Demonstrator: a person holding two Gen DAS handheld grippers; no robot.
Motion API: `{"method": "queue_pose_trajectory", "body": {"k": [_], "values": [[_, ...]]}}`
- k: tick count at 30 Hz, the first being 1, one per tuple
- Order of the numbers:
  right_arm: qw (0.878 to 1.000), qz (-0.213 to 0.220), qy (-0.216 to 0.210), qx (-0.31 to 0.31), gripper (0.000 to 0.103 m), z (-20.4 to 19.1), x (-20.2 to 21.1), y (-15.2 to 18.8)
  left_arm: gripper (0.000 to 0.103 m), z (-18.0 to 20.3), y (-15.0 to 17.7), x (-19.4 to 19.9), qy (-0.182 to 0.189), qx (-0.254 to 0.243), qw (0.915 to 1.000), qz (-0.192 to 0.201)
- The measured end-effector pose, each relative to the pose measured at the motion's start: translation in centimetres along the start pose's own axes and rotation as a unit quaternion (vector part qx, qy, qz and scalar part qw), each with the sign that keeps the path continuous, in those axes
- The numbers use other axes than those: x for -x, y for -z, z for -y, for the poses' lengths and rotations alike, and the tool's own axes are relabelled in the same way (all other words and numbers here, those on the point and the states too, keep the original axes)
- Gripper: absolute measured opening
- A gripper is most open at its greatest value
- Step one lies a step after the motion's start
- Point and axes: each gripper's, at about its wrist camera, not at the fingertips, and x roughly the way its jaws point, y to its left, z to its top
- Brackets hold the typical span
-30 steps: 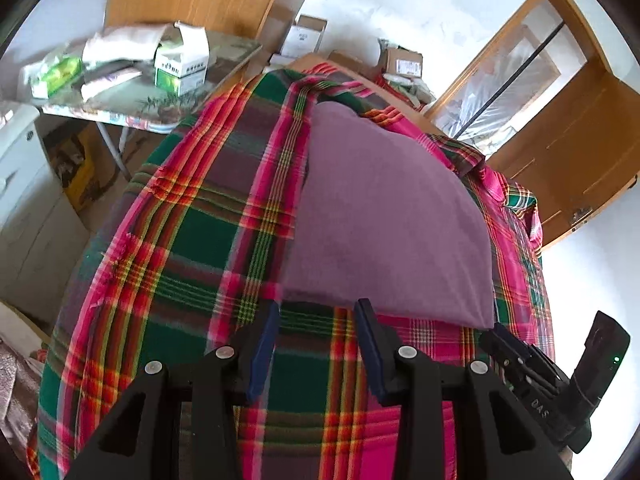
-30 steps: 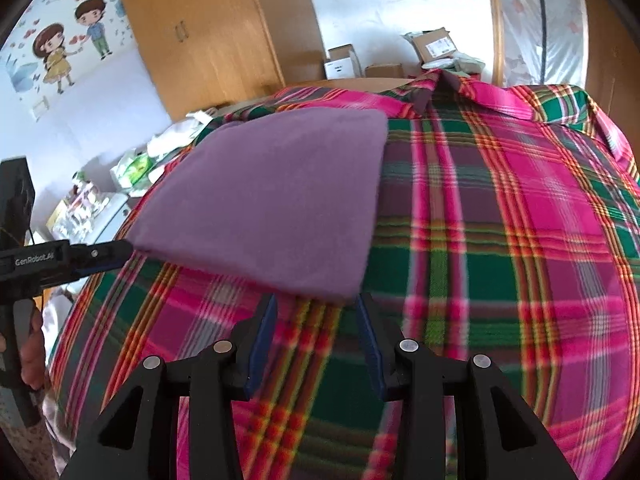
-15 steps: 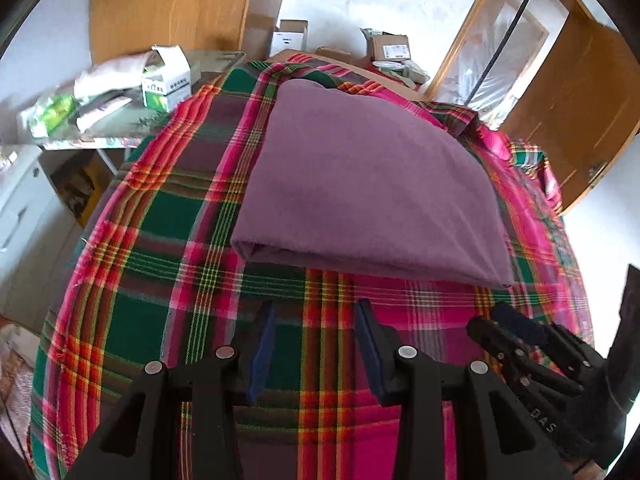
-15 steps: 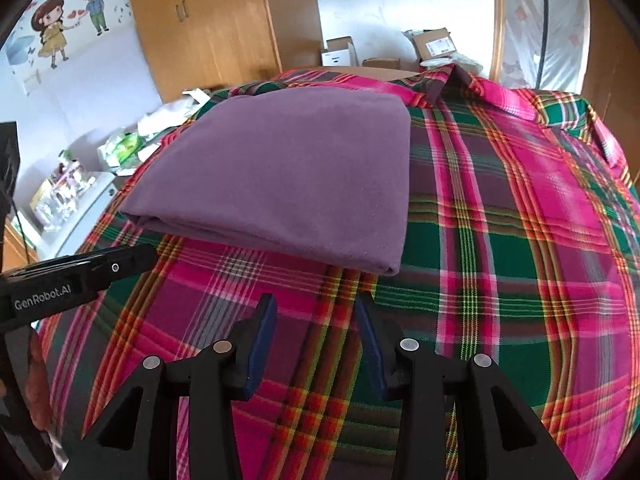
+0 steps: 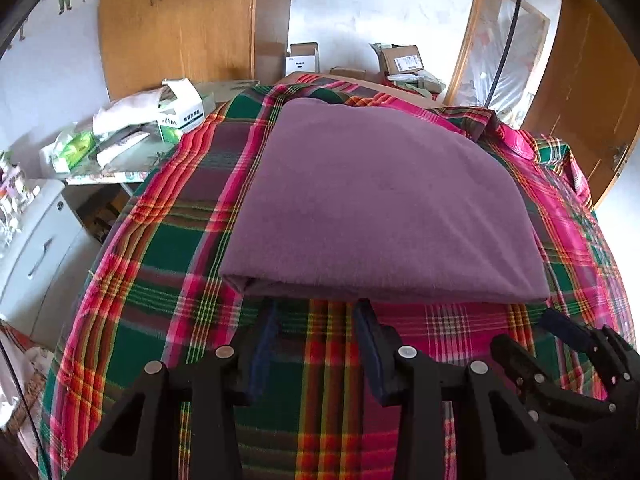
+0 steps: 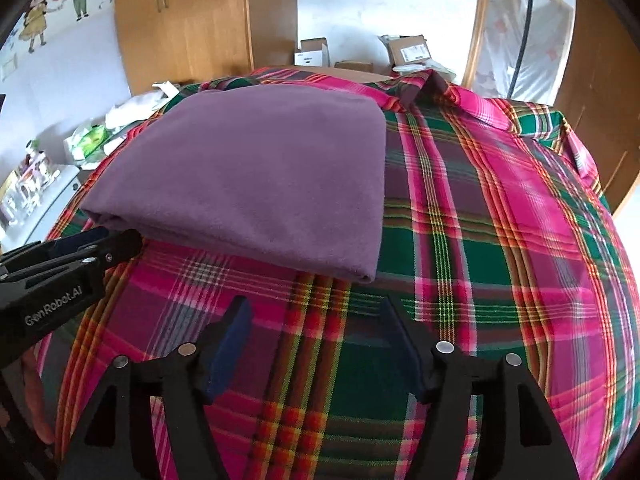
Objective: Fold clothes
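While both hand-held grippers gape empty, left hand-held gripper (image 5: 316, 312) sits nearest the purple garment's (image 5: 376, 200) near edge, dead ahead.

Plaid cloth (image 5: 168, 280) in red, green and pink covers the whole supporting surface, draping over its edges at 9 and 3 o'clock; what lies beneath is hidden. Folded purple garment (image 5: 380, 208) lies flat directly on the cloth, toward 12 o'clock in the left wrist view, toward 10 o'clock in the right. Its near folded edge runs straight. Cloth bunches slightly at 1 o'clock.
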Motion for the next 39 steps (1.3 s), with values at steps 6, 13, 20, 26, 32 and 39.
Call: {"method": "queue_pose_trajectory", "body": {"k": [6,13,20,26,32,39], "values": [[1.000,-0.001,0.001,-0.004,0.073,0.1,-0.1,-0.1,0.043,0.4,-0.1,-0.3,-0.007,-0.015,0.9998,0.013],[1.000,-0.002,0.002,-0.004,0.075,0.1,-0.2,-0.3,0.045,0.8,-0.2,-0.5,-0.018,-0.025,0.9994,0.014],[1.000,-0.003,-0.001,0.002,0.078,0.3,-0.5,-0.4,0.053,1.3,-0.2,-0.7,-0.019,-0.023,0.9995,0.012],[1.000,-0.002,-0.001,0.000,0.078,0.3,-0.4,-0.4,0.054,1.2,-0.2,-0.8,-0.019,-0.021,0.9995,0.012],[1.000,-0.002,-0.003,-0.001,0.078,0.3,-0.4,-0.4,0.054,1.2,-0.2,-0.8,-0.019,-0.022,0.9995,0.012],[1.000,-0.002,-0.002,-0.001,0.078,0.3,-0.4,-0.4,0.054,1.2,-0.2,-0.8,-0.020,-0.022,0.9995,0.013]]}}
